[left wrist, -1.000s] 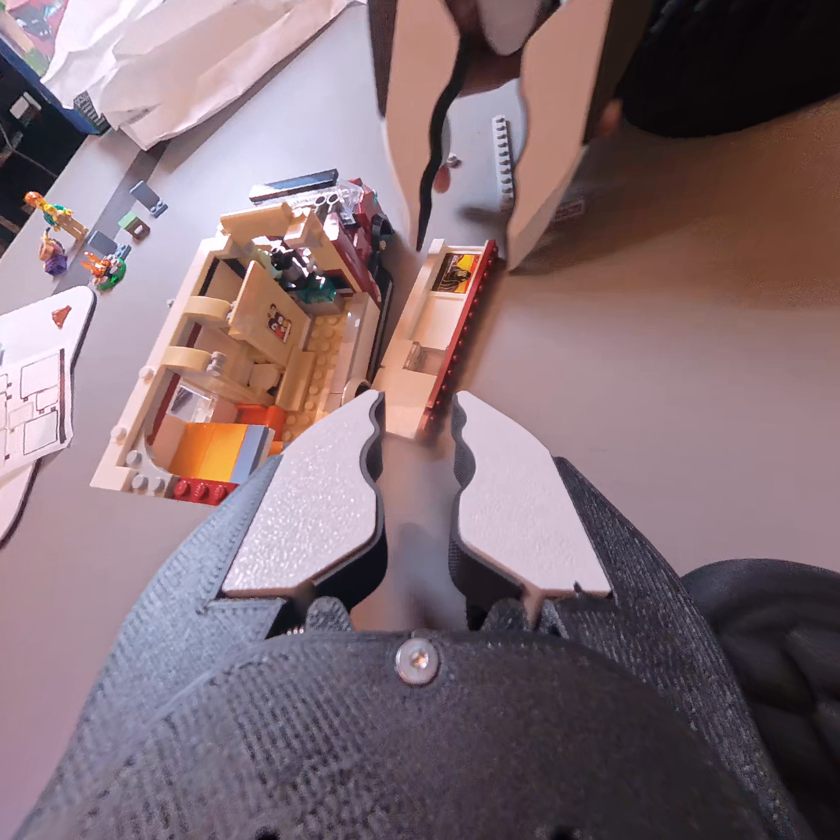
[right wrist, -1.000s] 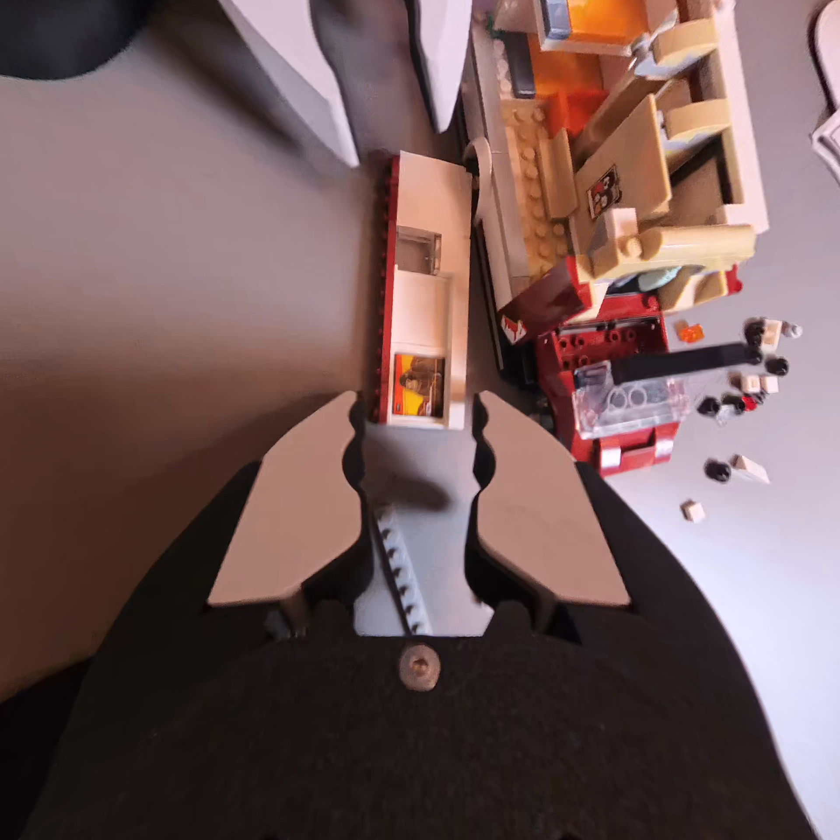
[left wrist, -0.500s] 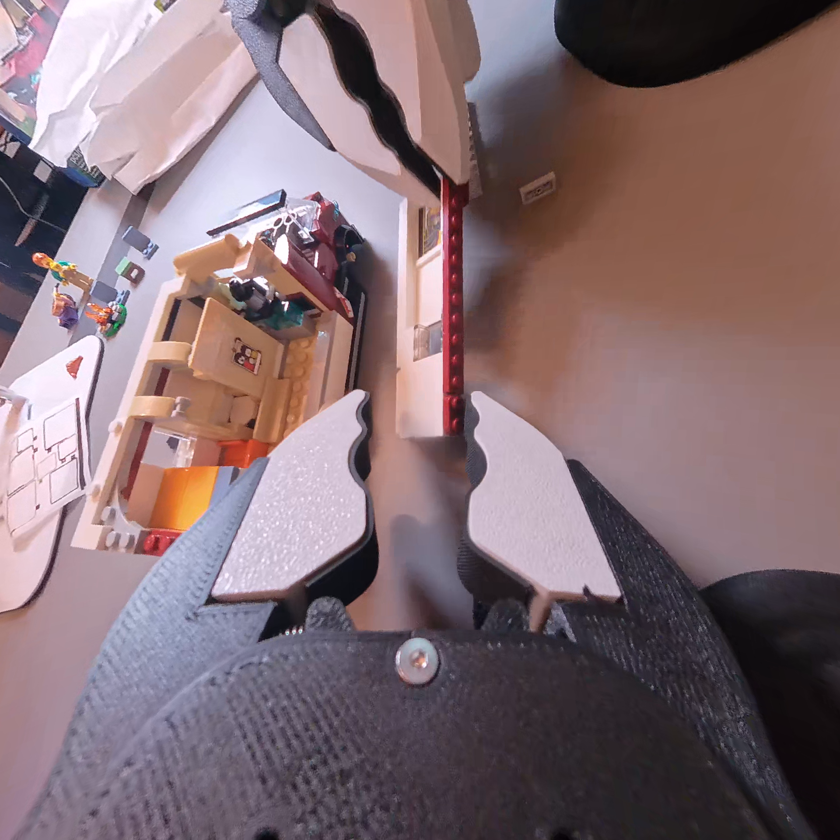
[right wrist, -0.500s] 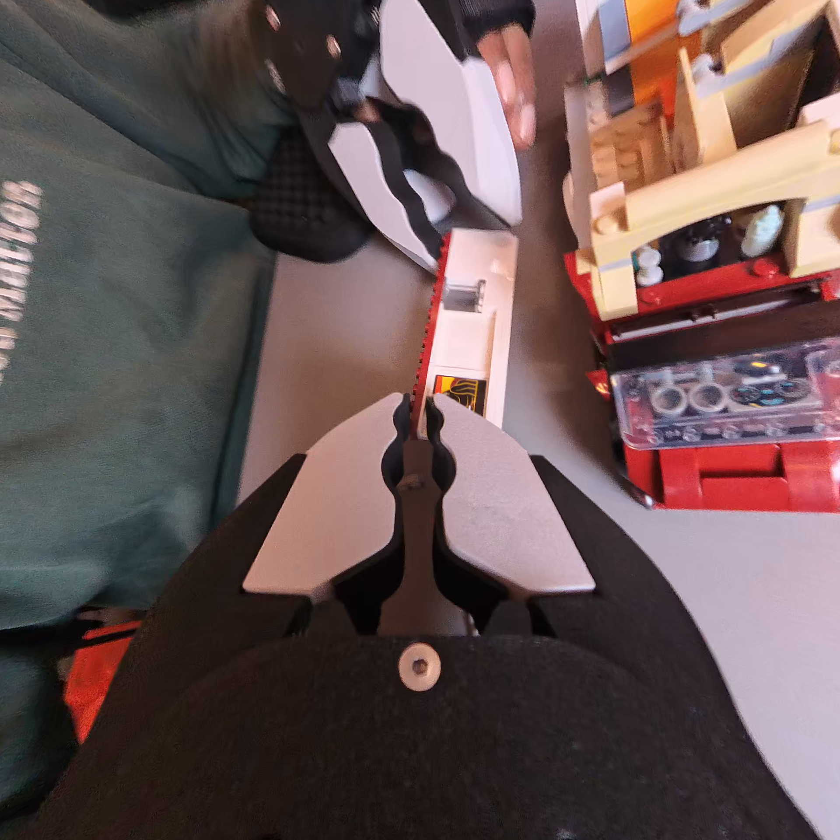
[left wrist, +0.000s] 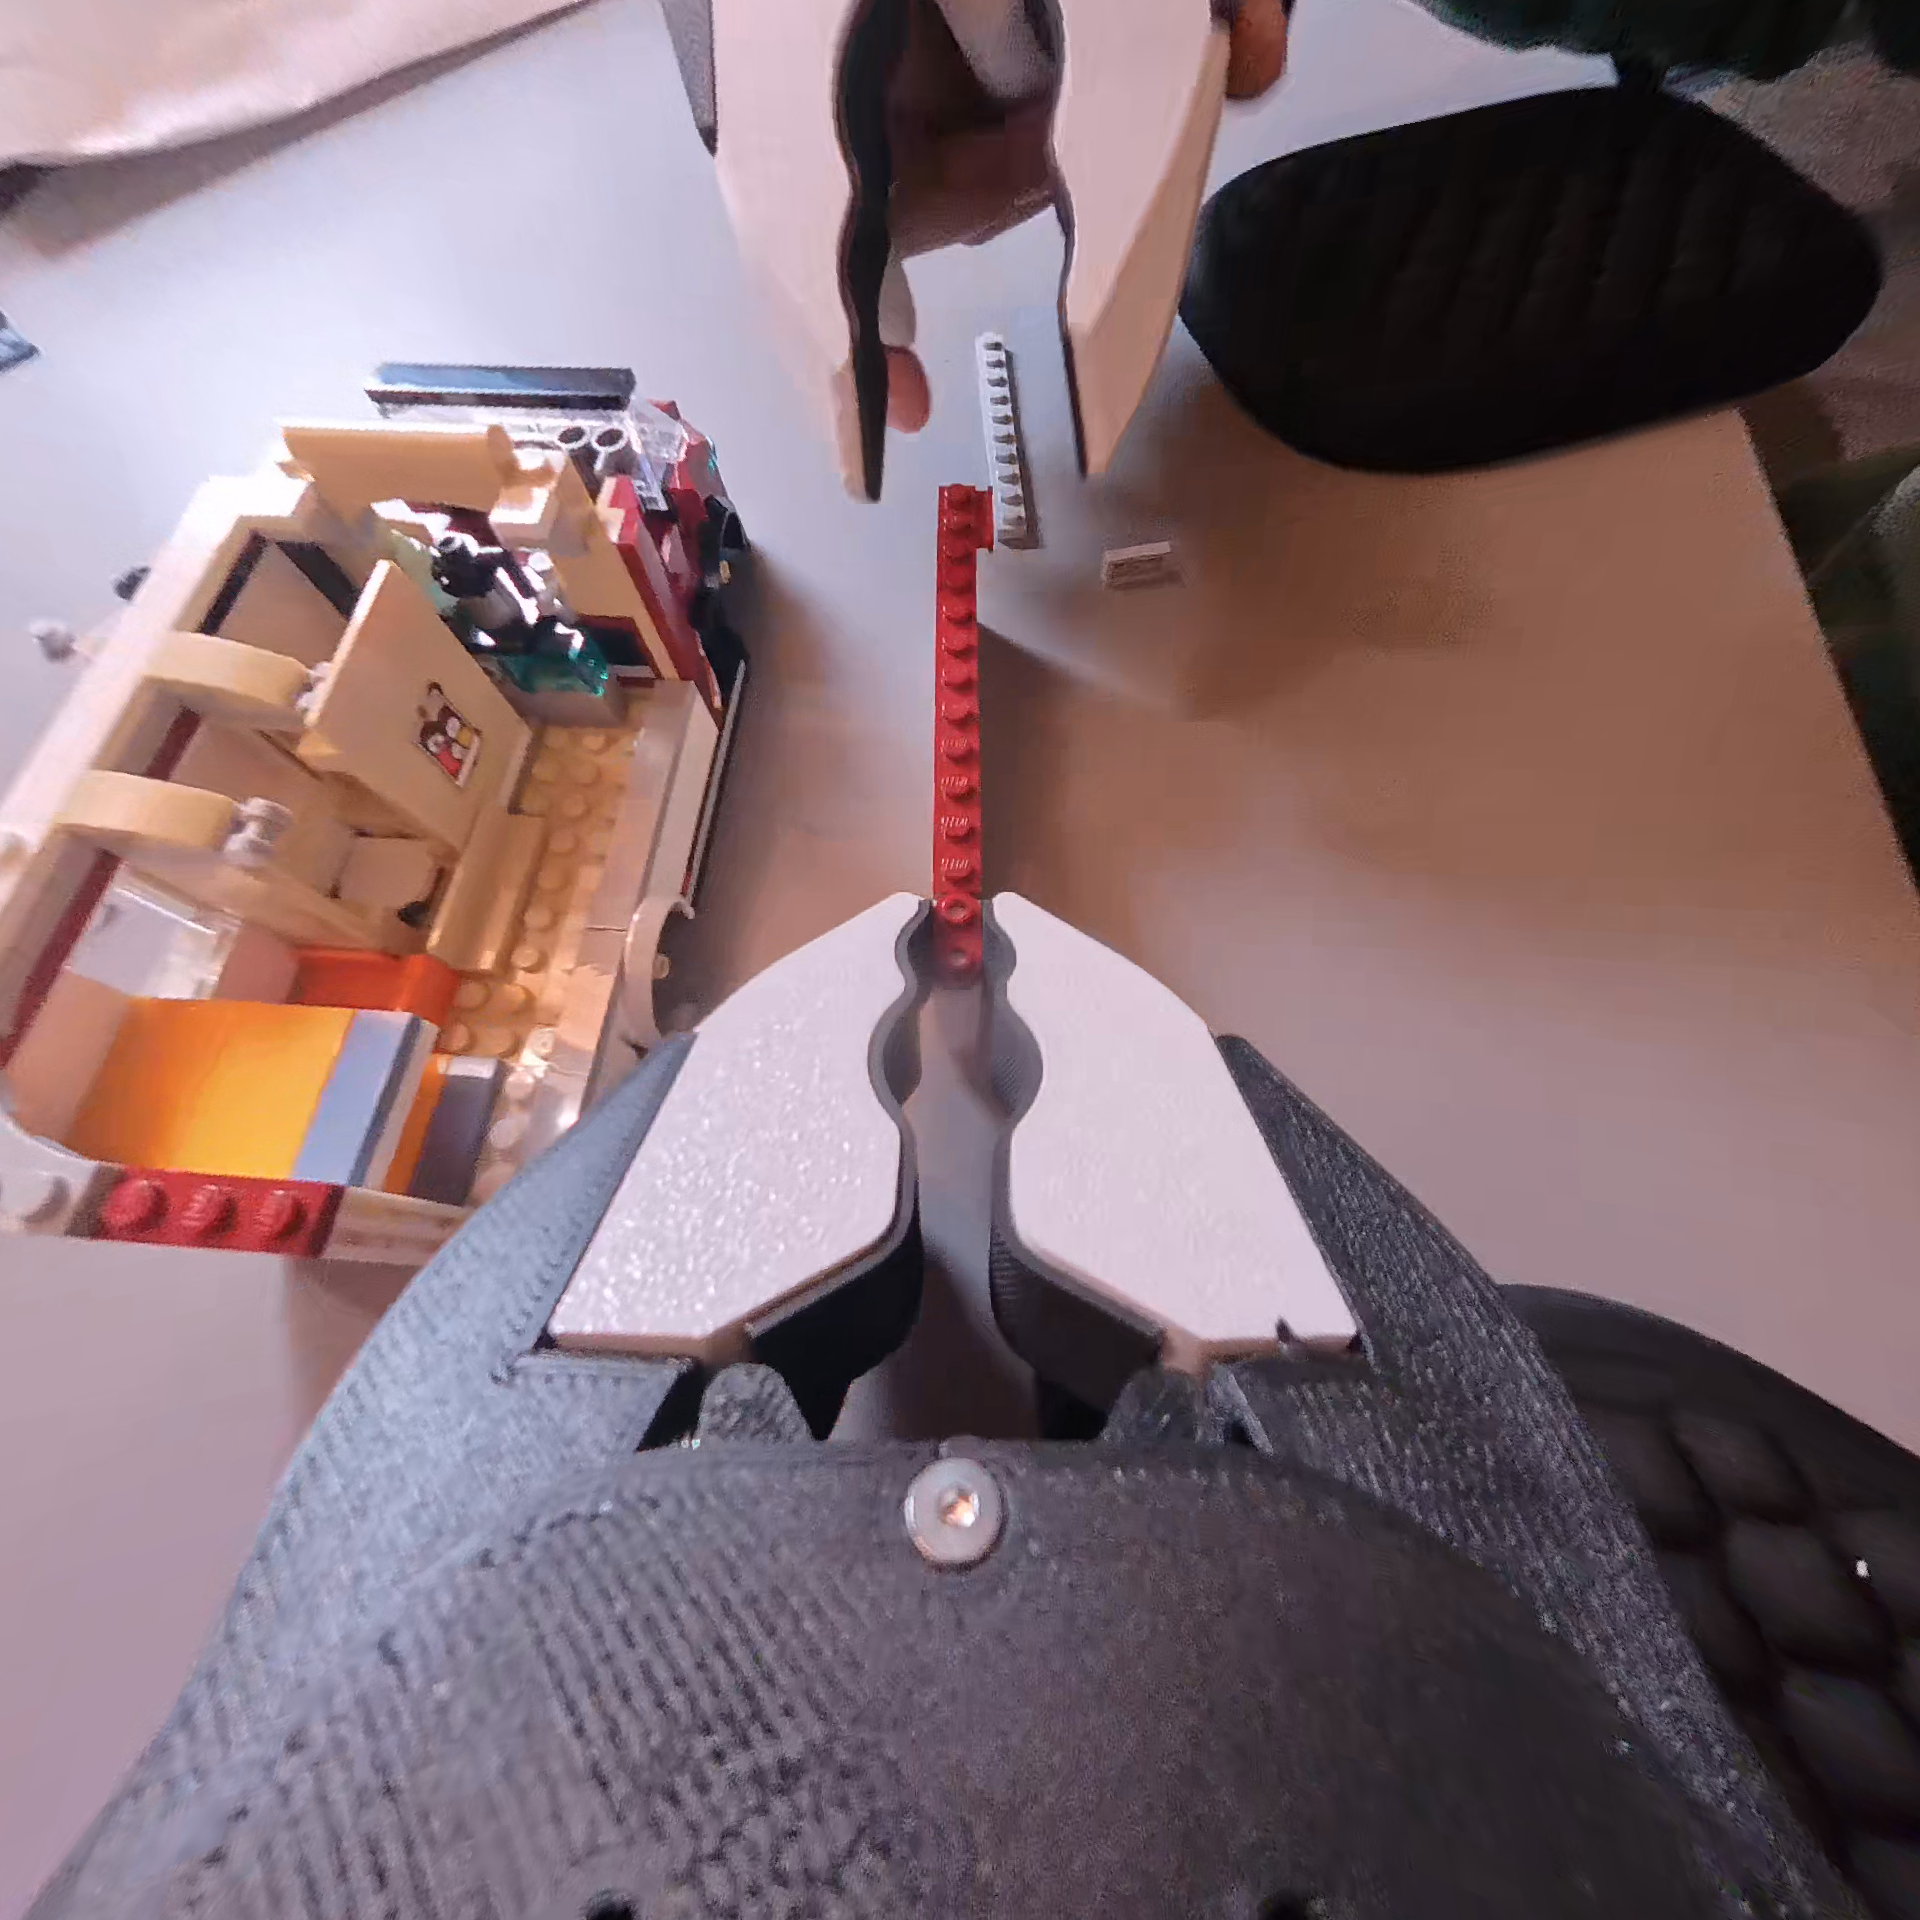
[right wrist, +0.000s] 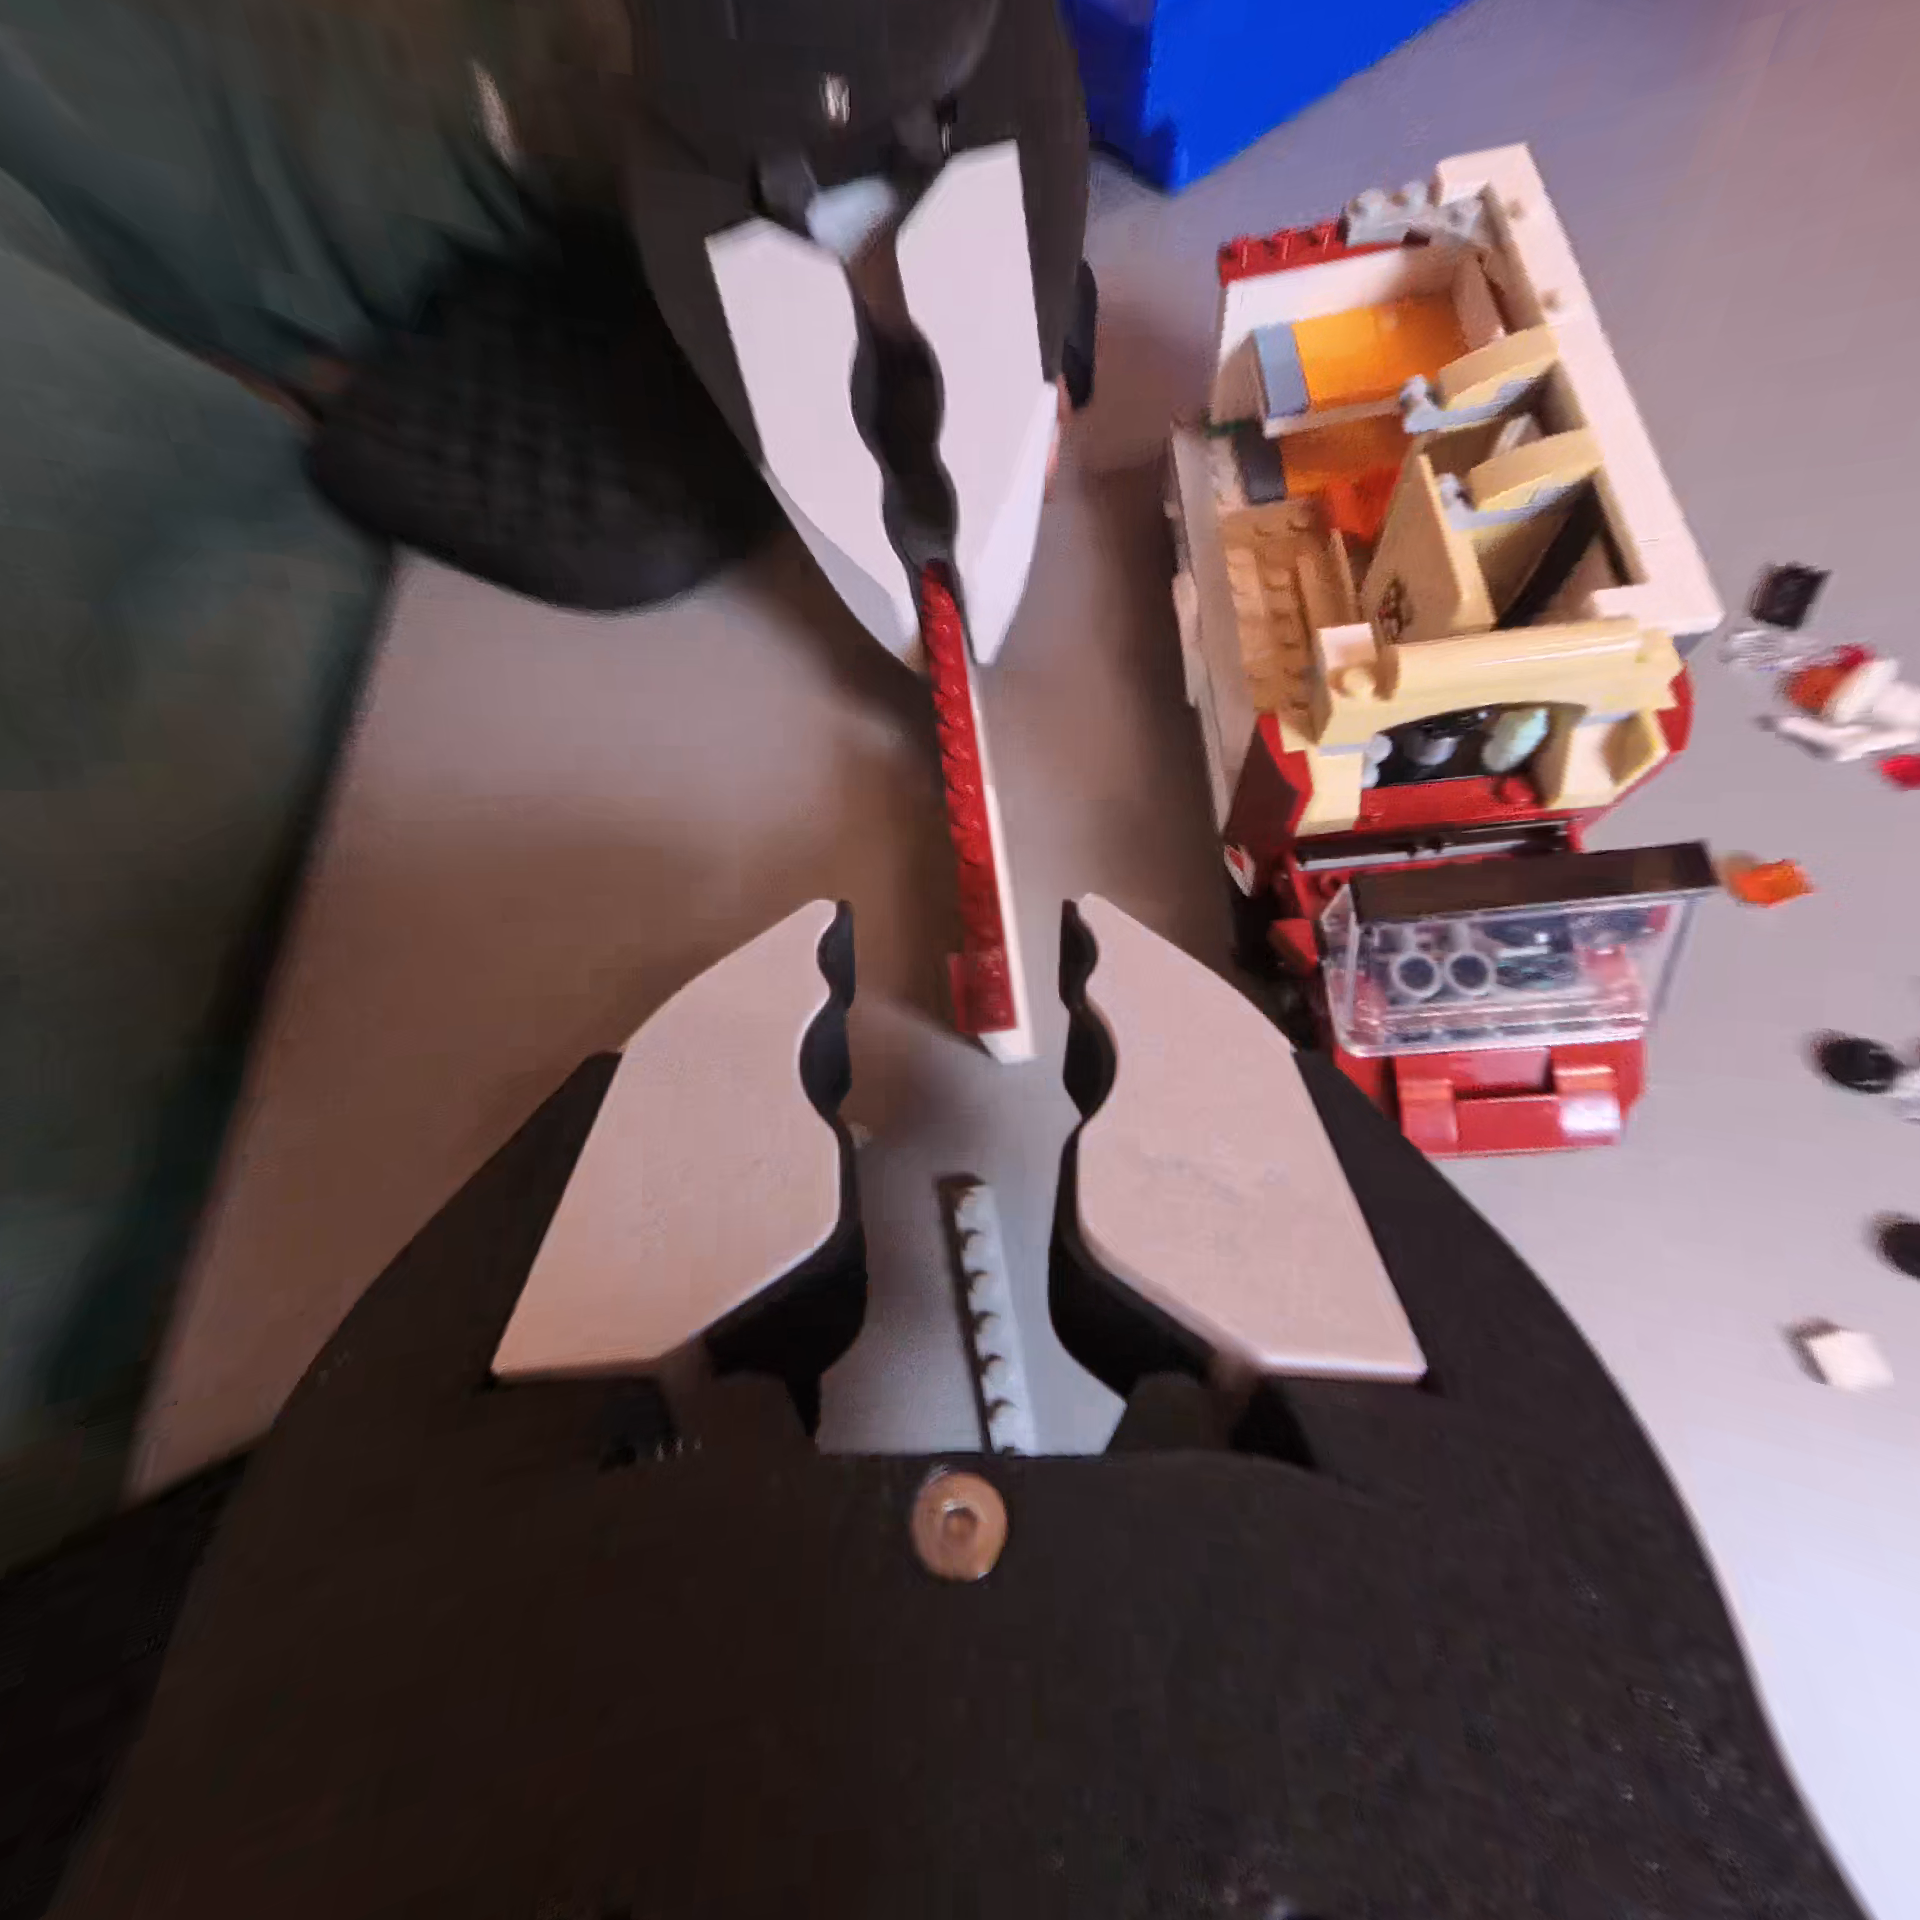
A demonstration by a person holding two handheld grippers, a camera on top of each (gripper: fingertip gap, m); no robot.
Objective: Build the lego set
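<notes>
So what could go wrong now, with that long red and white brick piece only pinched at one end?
1. The left tongs pinch only the very end of the long red-and-white panel. The rest juts out unsupported, so it might twist or slip loose.
2. The right tongs stand open around its far end without gripping, so they give no support.
3. The brick camper van sits close beside the panel; a swing could knock bits off.

A grey table (left wrist: pixel 1351 935) carries a half-built toy brick van (left wrist: pixel 343 790), cream and red. Beside it lie a grey studded strip (left wrist: pixel 1006 436), a small tan brick (left wrist: pixel 1141 564) and scattered loose pieces (right wrist: pixel 1839 707).
</notes>
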